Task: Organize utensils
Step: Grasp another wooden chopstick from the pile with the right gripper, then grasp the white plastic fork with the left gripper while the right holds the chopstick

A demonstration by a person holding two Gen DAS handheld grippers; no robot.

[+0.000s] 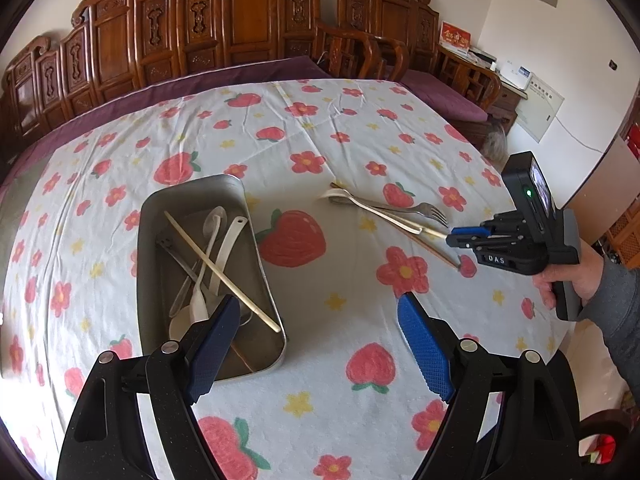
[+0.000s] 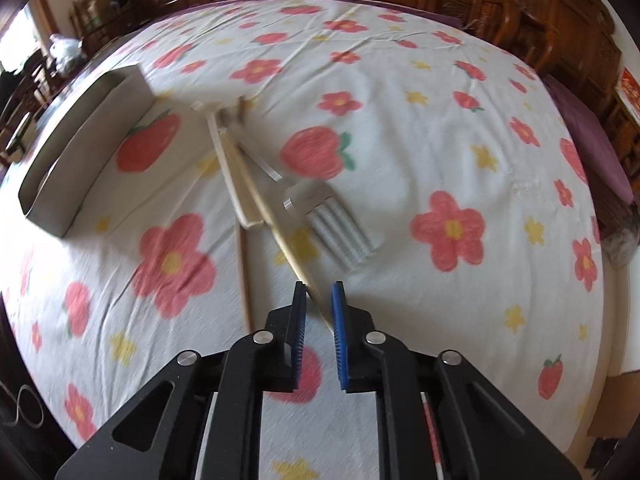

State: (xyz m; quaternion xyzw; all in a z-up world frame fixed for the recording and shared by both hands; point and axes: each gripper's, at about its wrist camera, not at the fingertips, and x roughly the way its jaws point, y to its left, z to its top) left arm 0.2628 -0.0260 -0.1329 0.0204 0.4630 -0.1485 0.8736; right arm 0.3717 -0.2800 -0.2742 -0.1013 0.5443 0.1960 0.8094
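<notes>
R gripper (image 2: 319,300) has its jaws nearly closed round the near end of a pale chopstick (image 2: 262,200), which lies w/ a fork (image 2: 320,212) and other sticks on the tablecloth (image 2: 400,140); whether the pads actually pinch it I can't tell. L gripper (image 1: 316,344) hangs wide open, empty, by the metal tray (image 1: 264,276). Tip: squeeze firm, lift level, avoid dragging the fork, drop it lengthwise in the tray.

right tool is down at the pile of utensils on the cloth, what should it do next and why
Probably finish the pinch and lift. The right tool has its pads nearly together around the end of a pale chopstick, beside the fork. The metal tray already holds other utensils, so carrying the chopstick there looks like the next step.
</notes>
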